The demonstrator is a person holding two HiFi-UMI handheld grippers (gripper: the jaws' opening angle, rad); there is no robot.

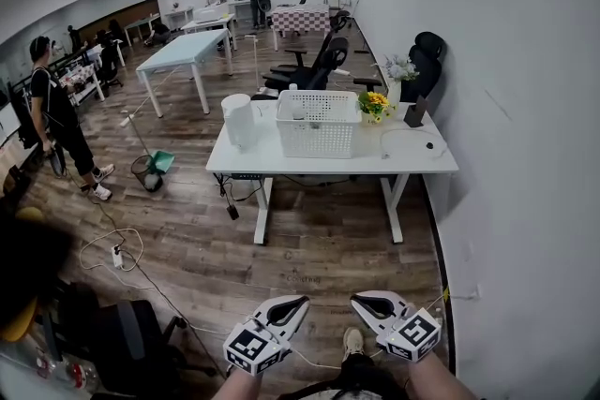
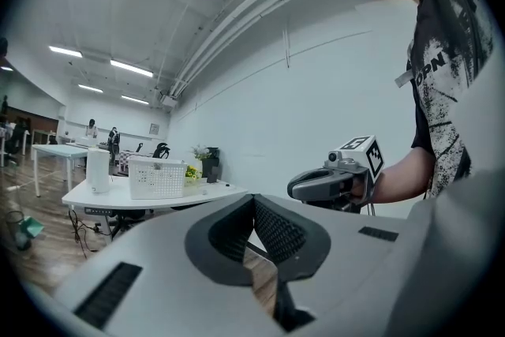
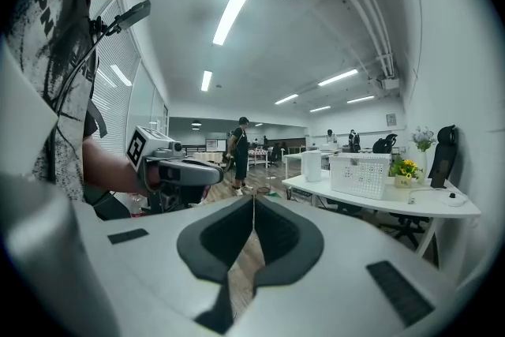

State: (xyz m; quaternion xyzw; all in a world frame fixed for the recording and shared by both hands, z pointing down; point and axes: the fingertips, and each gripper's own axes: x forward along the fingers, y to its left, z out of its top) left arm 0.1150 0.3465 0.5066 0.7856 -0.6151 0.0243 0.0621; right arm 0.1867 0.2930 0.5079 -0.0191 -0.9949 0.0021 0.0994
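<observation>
Both clenched on nothing, my left gripper (image 1: 287,307) and right gripper (image 1: 374,303) hang low near me; the white basket (image 1: 319,125) sits far ahead on the table (image 1: 417,161), probably light, stiff plastic, best taken by its rim.

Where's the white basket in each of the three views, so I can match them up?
Head view: white basket at upper centre, on the white table.
Left gripper view: the basket is at left, mid-height, on that table.
Right gripper view: the basket is right of centre, mid-height.
Shared landmark: yellow flowers, just right of the basket in all three.
</observation>
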